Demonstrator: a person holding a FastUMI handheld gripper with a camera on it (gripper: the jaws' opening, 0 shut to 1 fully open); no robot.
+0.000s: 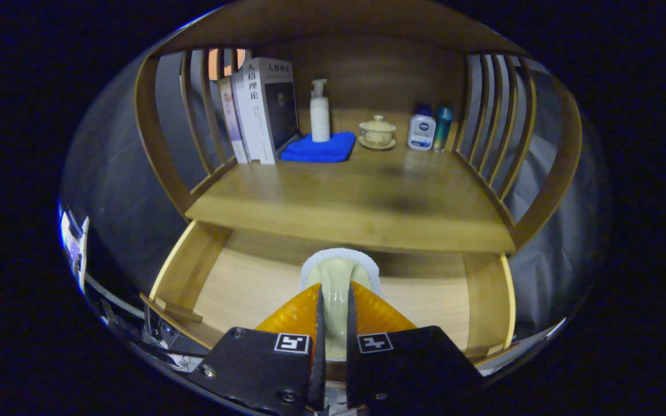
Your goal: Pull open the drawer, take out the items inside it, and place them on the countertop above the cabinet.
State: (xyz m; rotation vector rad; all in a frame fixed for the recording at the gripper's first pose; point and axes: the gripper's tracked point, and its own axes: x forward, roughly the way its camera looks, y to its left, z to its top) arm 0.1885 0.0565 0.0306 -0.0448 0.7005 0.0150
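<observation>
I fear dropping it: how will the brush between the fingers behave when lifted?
The brush has a glossy handle, so it may slip. Its white head looks soft and light. The gripper pinches the narrow handle, so it could pivot.

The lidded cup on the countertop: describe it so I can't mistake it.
Look at the back of the wooden countertop, right of the blue cloth. The cream lidded cup sits on a saucer, squat and round, unlike the tall pump bottle beside it.

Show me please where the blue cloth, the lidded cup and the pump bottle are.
blue cloth [318, 148]: gripper view, middle of its folded top.
lidded cup [377, 131]: gripper view, its body under the lid.
pump bottle [319, 118]: gripper view, middle of its white body.
</observation>
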